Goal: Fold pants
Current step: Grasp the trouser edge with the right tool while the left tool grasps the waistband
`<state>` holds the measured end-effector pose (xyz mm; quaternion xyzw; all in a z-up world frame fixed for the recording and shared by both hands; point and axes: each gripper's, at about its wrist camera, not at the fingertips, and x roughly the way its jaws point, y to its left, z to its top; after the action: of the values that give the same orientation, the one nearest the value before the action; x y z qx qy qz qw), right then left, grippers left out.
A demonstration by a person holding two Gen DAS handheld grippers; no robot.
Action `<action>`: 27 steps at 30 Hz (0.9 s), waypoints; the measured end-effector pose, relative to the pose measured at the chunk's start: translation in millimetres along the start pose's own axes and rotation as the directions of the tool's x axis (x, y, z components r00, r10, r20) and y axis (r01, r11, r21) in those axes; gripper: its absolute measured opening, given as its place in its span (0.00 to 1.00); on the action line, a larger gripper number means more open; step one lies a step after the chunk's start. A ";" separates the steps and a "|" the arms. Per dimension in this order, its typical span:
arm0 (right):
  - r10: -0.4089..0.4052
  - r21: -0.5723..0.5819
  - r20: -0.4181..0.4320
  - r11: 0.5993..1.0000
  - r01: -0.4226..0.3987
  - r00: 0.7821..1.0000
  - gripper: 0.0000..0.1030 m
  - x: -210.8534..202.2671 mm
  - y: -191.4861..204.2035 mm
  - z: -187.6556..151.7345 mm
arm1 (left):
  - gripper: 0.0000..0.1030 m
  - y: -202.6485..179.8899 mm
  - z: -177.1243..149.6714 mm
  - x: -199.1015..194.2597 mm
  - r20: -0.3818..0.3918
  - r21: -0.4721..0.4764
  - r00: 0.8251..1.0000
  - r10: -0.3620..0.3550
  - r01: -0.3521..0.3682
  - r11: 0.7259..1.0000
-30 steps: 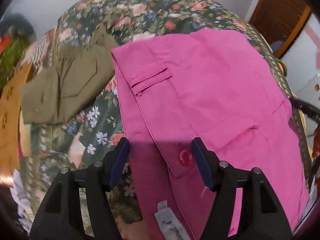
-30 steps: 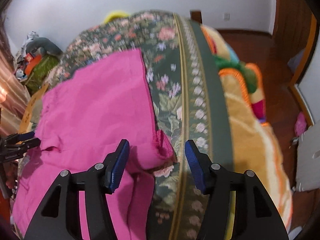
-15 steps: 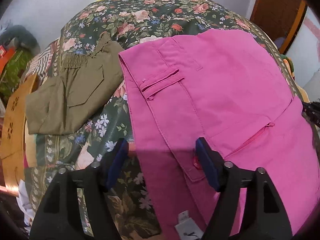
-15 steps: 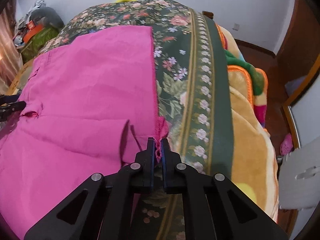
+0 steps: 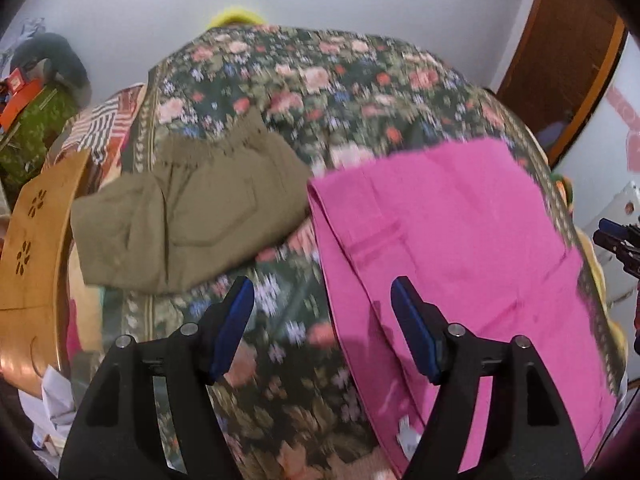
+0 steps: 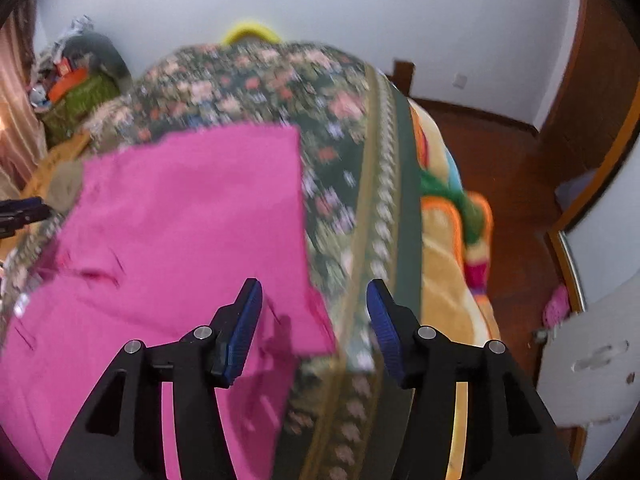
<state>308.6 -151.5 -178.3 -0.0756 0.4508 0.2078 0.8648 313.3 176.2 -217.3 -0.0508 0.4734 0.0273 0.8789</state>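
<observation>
The pink pants (image 5: 452,248) lie flat on the floral bedspread (image 5: 304,76); they also show in the right wrist view (image 6: 180,232). My left gripper (image 5: 322,320) is open and empty, above the pants' left edge. My right gripper (image 6: 314,316) is open and empty, above the pants' right corner (image 6: 316,332) near the bed's edge. The right gripper's tips show at the far right of the left wrist view (image 5: 616,236).
Folded olive pants (image 5: 188,216) lie on the bed to the left of the pink ones. A wooden chair (image 5: 32,248) stands at the left. An orange and green blanket (image 6: 452,240) hangs off the bed's right side above the wooden floor (image 6: 512,184).
The right gripper was shut on the pants' corner half a second ago and is now open and lifted. Both grippers have pulled back and up; the left stayed open.
</observation>
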 end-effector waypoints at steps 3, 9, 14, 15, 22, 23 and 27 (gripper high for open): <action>0.039 -0.002 0.023 0.999 -0.039 0.999 0.58 10.9 7.4 19.5 | 0.70 3.0 16.6 8.7 0.013 0.005 1.000 0.004 -0.004 1.000; 0.025 -0.032 0.014 0.999 -0.025 1.000 0.58 58.5 22.6 50.8 | 0.52 3.3 39.7 42.6 -0.003 0.015 1.000 0.003 -0.003 1.000; 0.012 -0.024 0.009 1.000 -0.012 1.000 0.58 88.8 15.8 71.4 | 0.49 11.1 49.3 68.1 -0.022 -0.003 0.999 -0.042 0.042 0.999; 0.019 -0.020 0.008 1.000 -0.019 1.000 0.58 93.5 14.1 75.3 | 0.49 14.3 50.4 73.0 -0.029 -0.013 0.998 -0.060 0.060 0.998; 0.077 0.037 -0.014 0.996 -0.077 0.997 0.57 133.3 6.5 91.3 | 0.29 13.5 50.1 86.2 -0.040 -0.024 0.990 -0.136 0.135 0.991; 0.083 0.057 -0.009 0.995 -0.083 0.996 0.57 135.3 5.2 92.4 | 0.28 12.4 50.0 86.4 -0.041 -0.022 0.991 -0.131 0.130 0.991; 0.136 0.106 0.007 0.985 -0.136 0.991 0.16 137.3 3.5 93.7 | 0.23 10.8 50.8 84.8 -0.039 -0.031 0.992 -0.117 0.116 0.993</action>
<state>446.9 -78.6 -234.9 0.0013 0.4655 0.2420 0.8513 401.1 192.7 -261.0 -0.0917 0.4872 -0.0184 0.8683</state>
